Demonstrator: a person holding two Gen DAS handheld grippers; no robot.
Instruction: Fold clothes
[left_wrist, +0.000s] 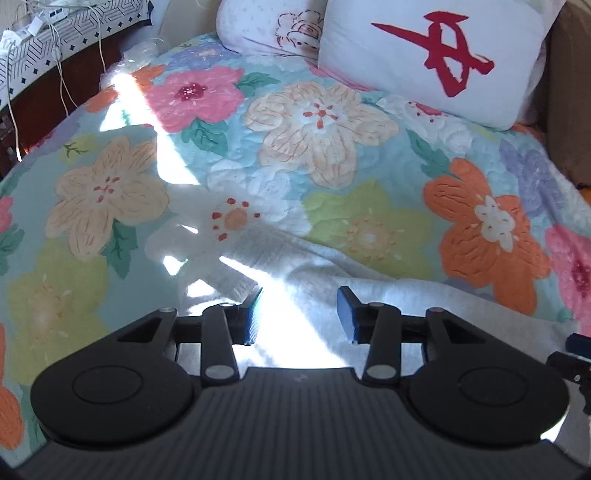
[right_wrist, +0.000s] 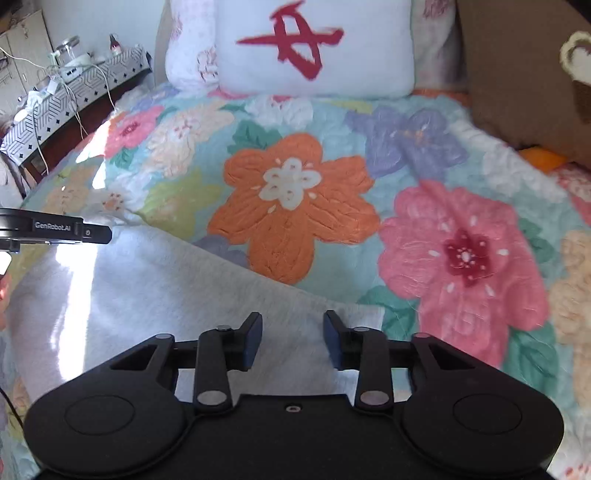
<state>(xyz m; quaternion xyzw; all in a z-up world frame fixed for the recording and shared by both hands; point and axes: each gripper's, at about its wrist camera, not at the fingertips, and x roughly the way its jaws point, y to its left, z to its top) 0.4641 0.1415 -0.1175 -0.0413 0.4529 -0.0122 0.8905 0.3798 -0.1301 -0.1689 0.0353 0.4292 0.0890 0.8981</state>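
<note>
A light grey garment (left_wrist: 406, 306) (right_wrist: 147, 280) lies spread on the flowered quilt (left_wrist: 314, 129) (right_wrist: 295, 192) of a bed, with a bright strip of sunlight across it. My left gripper (left_wrist: 301, 314) hovers over the garment's sunlit part, open, with only cloth showing behind the gap. My right gripper (right_wrist: 293, 339) is over the garment's far right corner, also open, its blue pads (right_wrist: 255, 339) not touching the cloth. Each gripper shows at the edge of the other's view, the left gripper (right_wrist: 55, 229) at the left and the right gripper (left_wrist: 576, 347) at the right.
A white pillow with a red mark (left_wrist: 424, 55) (right_wrist: 314, 48) and a flowered pillow (left_wrist: 266, 26) lean at the head of the bed. A brown cushion (right_wrist: 517, 74) stands at the right. A side table with cables (left_wrist: 44, 33) (right_wrist: 74, 81) runs along the left.
</note>
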